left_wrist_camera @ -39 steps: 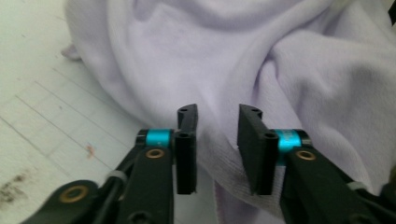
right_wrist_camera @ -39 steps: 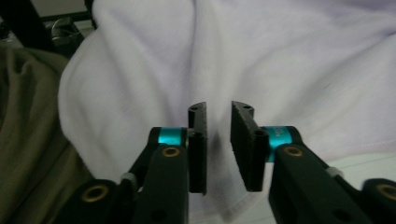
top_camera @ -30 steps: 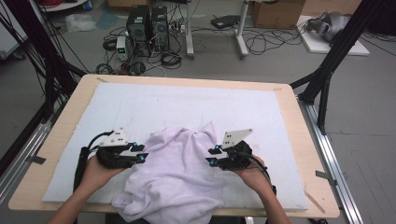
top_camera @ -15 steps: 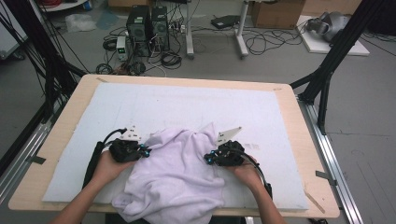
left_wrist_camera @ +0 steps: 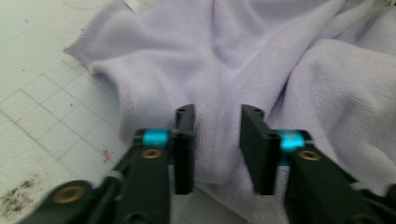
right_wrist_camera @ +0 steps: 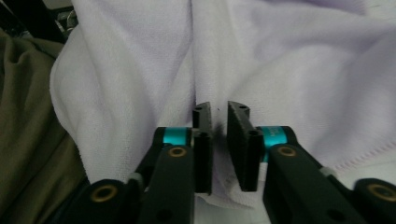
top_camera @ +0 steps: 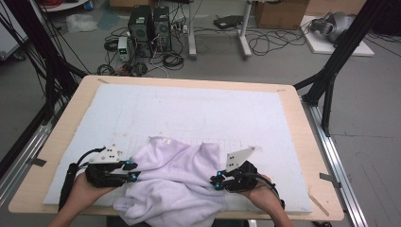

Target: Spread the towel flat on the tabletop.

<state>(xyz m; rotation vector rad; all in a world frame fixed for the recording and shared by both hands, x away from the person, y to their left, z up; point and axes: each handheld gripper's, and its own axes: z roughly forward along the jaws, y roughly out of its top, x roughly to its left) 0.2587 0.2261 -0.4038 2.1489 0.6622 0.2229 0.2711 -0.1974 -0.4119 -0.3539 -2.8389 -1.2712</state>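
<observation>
High view, crumpled lilac garment (top_camera: 175,184), left gripper (top_camera: 131,171), right gripper (top_camera: 216,182)

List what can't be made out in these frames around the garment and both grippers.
- High view: the garment runs past the table's near edge and is cut off by the frame bottom, so its type is unclear.
- High view: the left gripper and right gripper meet cloth; fingers too small to judge.
- Left gripper view: blurred; cloth between the fingers, contact unclear.
- Right gripper view: narrow gap between the fingers; whether cloth is pinched is unclear.
</observation>
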